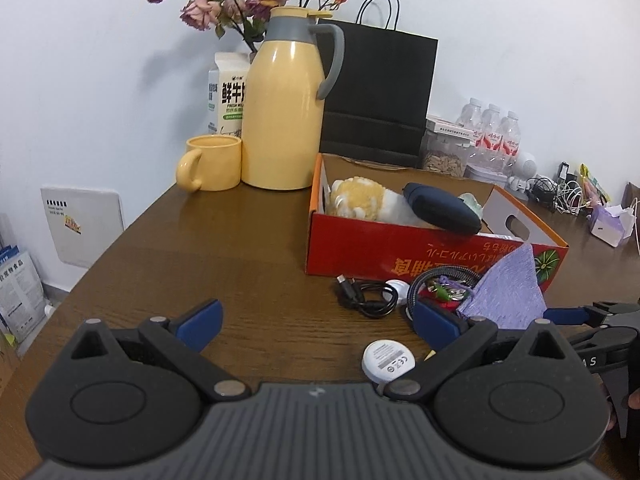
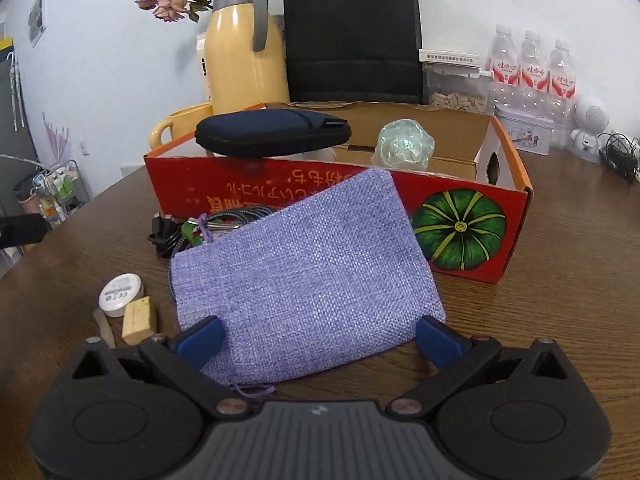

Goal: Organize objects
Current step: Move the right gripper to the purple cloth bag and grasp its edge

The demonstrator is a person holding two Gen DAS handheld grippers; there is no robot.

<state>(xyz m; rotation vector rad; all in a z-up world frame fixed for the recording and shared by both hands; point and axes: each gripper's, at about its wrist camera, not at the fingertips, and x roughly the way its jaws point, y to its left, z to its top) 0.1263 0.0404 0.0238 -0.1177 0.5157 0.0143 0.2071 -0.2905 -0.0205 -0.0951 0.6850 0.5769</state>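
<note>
while the right gripper [image 2: 319, 338] spreads wide around the purple pouch [image 2: 304, 276], gripping nothing yet, the pouch lies on the table [image 2: 560, 280] just before the red box [image 2: 460, 216]; closing squarely seems best. left gripper [image 1: 318, 324] hovers open, empty.

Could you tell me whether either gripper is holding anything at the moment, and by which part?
Nothing is held. The left gripper is open over bare table; the right gripper is open, straddling the purple pouch.

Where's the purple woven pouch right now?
The purple woven pouch lies on the brown wooden table, against the red cardboard box, between the right tool's open fingers.
</note>
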